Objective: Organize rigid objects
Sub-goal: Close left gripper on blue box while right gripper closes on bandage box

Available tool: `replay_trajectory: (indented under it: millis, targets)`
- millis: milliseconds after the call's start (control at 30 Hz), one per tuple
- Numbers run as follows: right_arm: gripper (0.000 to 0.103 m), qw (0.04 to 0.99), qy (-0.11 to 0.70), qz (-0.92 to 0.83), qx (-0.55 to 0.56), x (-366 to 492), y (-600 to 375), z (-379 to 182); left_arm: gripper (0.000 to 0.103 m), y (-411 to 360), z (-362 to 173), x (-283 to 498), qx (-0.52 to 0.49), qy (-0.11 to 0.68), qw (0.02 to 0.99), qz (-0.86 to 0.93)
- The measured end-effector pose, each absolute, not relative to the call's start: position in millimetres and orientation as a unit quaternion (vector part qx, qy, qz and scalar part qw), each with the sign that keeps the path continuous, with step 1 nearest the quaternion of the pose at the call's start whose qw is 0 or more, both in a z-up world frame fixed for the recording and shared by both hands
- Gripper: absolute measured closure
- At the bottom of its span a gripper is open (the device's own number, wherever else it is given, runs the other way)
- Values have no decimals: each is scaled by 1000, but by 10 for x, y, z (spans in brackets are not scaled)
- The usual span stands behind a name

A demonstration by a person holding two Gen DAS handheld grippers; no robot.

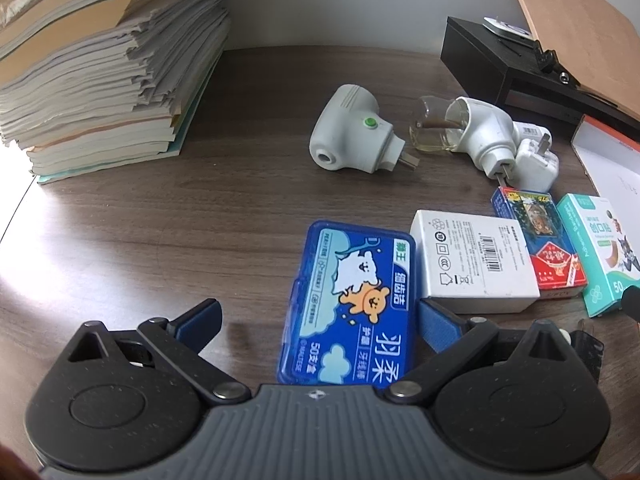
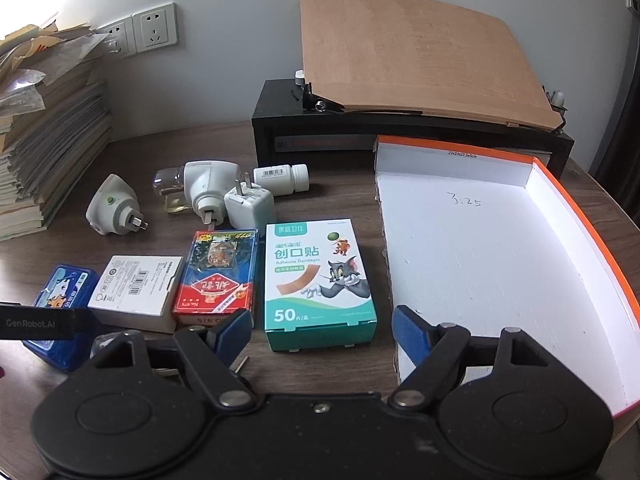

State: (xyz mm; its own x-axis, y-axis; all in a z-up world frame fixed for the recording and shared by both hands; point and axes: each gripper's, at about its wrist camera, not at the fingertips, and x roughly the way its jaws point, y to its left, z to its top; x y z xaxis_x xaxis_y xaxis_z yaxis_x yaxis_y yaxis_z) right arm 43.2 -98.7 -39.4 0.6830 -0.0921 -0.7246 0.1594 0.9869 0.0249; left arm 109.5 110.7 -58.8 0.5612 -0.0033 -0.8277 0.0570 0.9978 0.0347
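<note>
My left gripper (image 1: 320, 322) is open, its jaws on either side of a blue floss-pick case (image 1: 352, 304) lying flat on the desk; that case also shows in the right wrist view (image 2: 64, 300). My right gripper (image 2: 322, 336) is open around the near end of a teal bandage box (image 2: 318, 284). Between them lie a white box (image 1: 476, 258) and a red-and-blue card pack (image 1: 538, 240). An open white tray with orange rim (image 2: 480, 260) sits to the right, empty.
Two white plug-in vaporizers (image 1: 352, 134) (image 2: 200, 188), a white charger plug (image 2: 248, 208) and a white pill bottle (image 2: 282, 178) lie farther back. A book stack (image 1: 100, 64) stands left. A black stand (image 2: 400, 136) with a wooden board is behind the tray.
</note>
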Motion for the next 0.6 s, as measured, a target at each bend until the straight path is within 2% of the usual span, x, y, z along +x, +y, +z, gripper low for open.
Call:
replay_trajectory:
  millis: [433, 600]
  targets:
    - [12, 913, 402, -63, 2, 770, -1044, -496, 0, 1102, -650, 1173, 33, 468, 883, -18]
    - [12, 910, 410, -58, 3, 950, -1112, -583, 13, 1087, -661, 1177, 36, 457, 888, -34]
